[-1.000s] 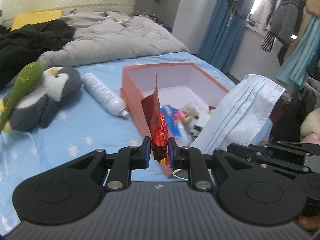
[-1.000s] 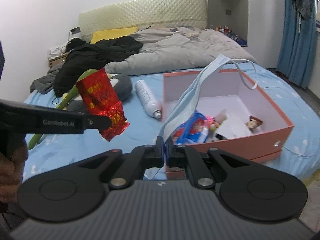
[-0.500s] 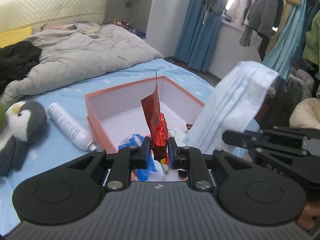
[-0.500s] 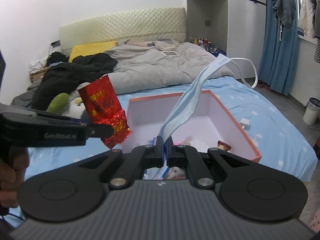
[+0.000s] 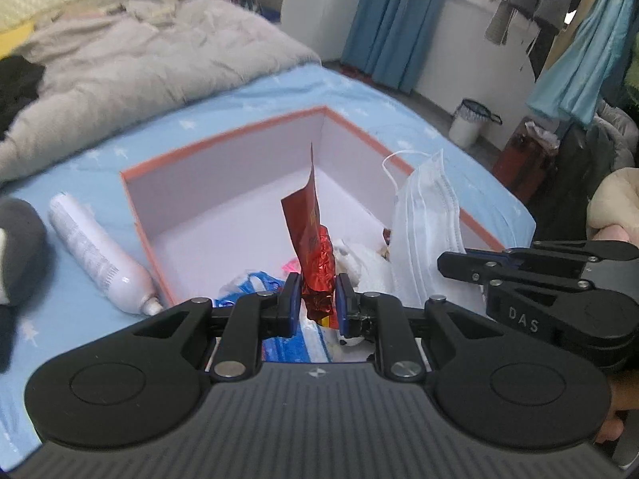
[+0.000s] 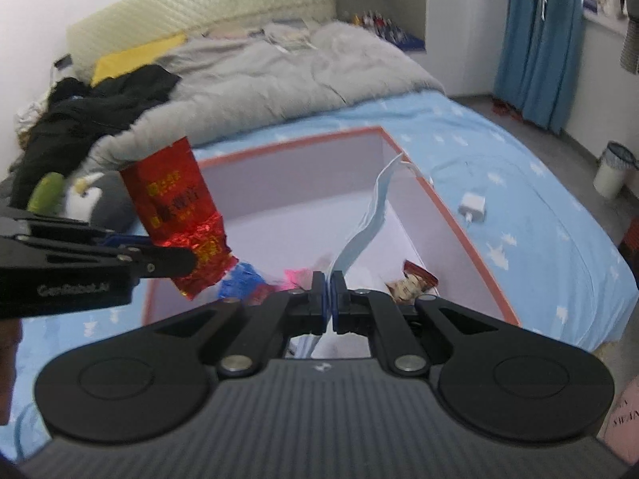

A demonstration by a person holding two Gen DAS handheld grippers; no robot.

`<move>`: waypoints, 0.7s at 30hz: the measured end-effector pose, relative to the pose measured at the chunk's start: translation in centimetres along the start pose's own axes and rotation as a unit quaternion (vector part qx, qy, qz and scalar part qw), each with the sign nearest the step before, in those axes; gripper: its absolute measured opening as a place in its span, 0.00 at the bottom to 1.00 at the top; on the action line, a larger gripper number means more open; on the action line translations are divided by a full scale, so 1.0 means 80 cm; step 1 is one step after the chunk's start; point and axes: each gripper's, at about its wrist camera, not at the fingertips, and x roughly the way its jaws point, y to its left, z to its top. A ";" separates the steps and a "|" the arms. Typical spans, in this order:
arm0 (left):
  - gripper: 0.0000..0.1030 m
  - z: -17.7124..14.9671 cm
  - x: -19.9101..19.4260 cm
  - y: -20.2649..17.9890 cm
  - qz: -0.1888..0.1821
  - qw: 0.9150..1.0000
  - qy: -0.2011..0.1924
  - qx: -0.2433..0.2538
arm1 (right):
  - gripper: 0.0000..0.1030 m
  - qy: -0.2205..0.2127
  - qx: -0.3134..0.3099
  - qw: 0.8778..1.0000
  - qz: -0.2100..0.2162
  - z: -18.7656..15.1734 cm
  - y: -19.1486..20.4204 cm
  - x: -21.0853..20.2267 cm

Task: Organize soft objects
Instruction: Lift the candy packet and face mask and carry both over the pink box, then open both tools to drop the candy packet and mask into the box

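My left gripper (image 5: 317,303) is shut on a red foil packet (image 5: 313,247), which stands up between the pads above the orange box (image 5: 223,139). From the right wrist the same packet (image 6: 179,215) hangs at the left, over the box's near left corner. My right gripper (image 6: 329,303) is shut on a pale blue face mask (image 6: 365,223) that rises over the box's white inside (image 6: 279,215). In the left wrist view the mask (image 5: 429,223) hangs by the box's right wall, with the right gripper (image 5: 451,264) beside it. Wrapped snacks and a blue bag (image 6: 243,279) lie in the box.
A white spray bottle (image 5: 96,255) and a grey penguin plush (image 6: 100,199) lie on the blue sheet left of the box. A grey duvet (image 6: 271,76) and black clothes (image 6: 92,107) lie behind. A white charger (image 6: 473,205) sits right of the box; a bin (image 6: 613,167) stands on the floor.
Both grippers have travelled from the left of the box to above it, still holding the packet and the mask. The box now fills the middle of both views.
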 end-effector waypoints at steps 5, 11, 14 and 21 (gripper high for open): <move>0.21 0.002 0.047 -0.001 0.009 0.999 0.040 0.005 | 0.07 0.029 0.009 1.000 -0.005 -0.011 -0.016 0.035; 0.21 0.003 0.081 -0.005 0.032 0.997 0.073 0.023 | 0.07 0.056 0.005 0.998 -0.006 -0.025 -0.018 0.061; 0.21 0.003 0.081 -0.006 0.029 0.997 0.070 0.032 | 0.08 0.060 0.010 0.998 -0.009 -0.028 -0.022 0.062; 0.38 0.001 0.063 -0.012 0.040 0.997 0.058 0.040 | 0.20 0.059 0.003 0.998 -0.023 -0.029 -0.025 0.054</move>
